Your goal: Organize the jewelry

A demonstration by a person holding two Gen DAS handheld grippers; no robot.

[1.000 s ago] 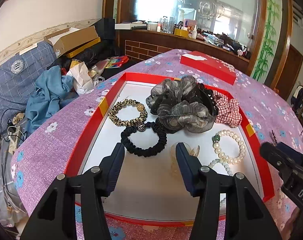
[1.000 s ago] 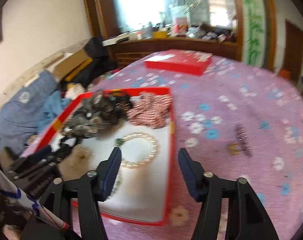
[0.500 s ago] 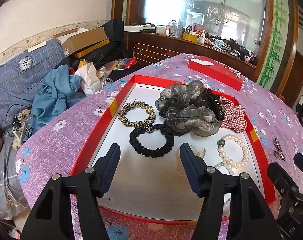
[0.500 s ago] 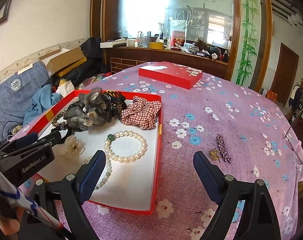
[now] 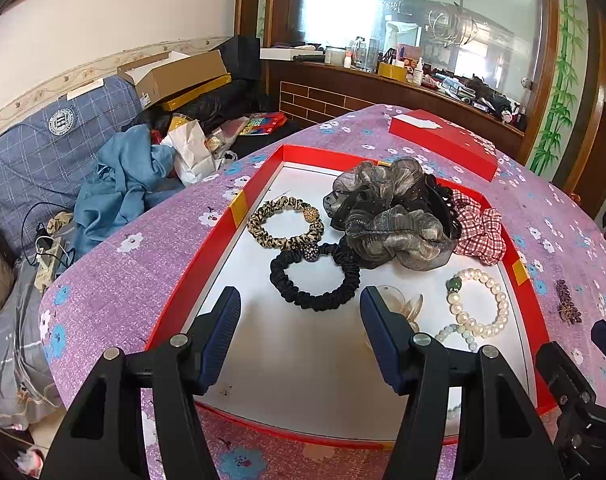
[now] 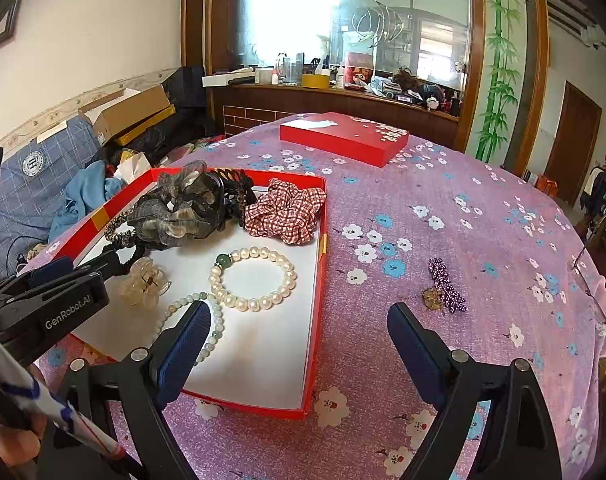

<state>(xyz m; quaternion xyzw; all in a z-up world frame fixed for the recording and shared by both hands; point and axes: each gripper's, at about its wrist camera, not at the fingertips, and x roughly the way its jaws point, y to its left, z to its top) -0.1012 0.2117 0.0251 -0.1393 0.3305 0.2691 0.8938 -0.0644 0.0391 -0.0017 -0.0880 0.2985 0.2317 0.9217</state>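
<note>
A red tray [image 5: 191,280] [image 6: 318,280] with a white floor holds a leopard hair tie [image 5: 285,222], a black hair tie [image 5: 315,276], a grey scrunchie [image 5: 387,216] [image 6: 179,212], a checked scrunchie [image 5: 479,228] [image 6: 287,212], a pearl bracelet [image 5: 479,304] [image 6: 253,276], a pale bead string [image 6: 207,320] and a clear claw clip [image 6: 143,284]. A purple hair clip [image 6: 445,286] [image 5: 567,306] lies on the cloth right of the tray. My left gripper [image 5: 299,328] is open and empty over the tray's near end. My right gripper [image 6: 299,344] is open and empty above the tray's right rim.
The table has a purple flowered cloth [image 6: 443,200]. A closed red box [image 6: 343,138] lies at the far side. Glasses [image 6: 591,280] lie near the right edge. A sofa with clothes and cardboard boxes [image 5: 83,160] stands left of the table.
My right gripper has opened wider and drawn back and up from the tray. My left gripper has drawn back a little, still open.
</note>
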